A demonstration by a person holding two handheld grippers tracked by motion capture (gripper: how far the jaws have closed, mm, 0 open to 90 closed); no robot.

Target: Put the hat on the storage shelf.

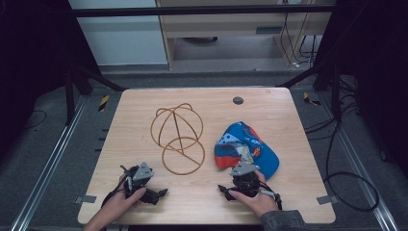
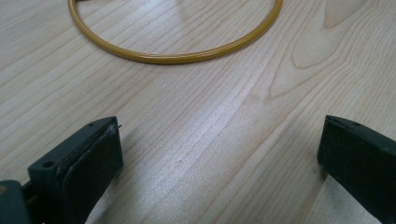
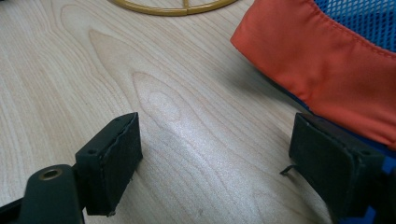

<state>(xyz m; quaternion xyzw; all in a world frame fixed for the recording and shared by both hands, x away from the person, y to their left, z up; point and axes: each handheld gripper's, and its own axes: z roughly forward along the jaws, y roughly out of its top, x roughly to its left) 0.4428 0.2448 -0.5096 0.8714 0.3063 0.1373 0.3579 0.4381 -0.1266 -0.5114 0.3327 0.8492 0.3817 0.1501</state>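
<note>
No readable writing on the blue-and-orange cap (image 1: pixel 246 150), which is lying just right of the wire frame (image 1: pixel 177 137). Both claws, left (image 1: pixel 163 192) and right (image 1: pixel 222 188), are sitting wide open on the table (image 1: pixel 288 192), gripping nothing.

Dim workroom seen from above: pale wooden table (image 1: pixel 144 103) at centre frame, on grey carpeted floor (image 1: pixel 38 144). Light wood cabinet (image 1: pixel 240 24) along top edge, white panel (image 1: pixel 120 33) at upper left, black cables (image 1: pixel 346 159) trailing down right side.
</note>
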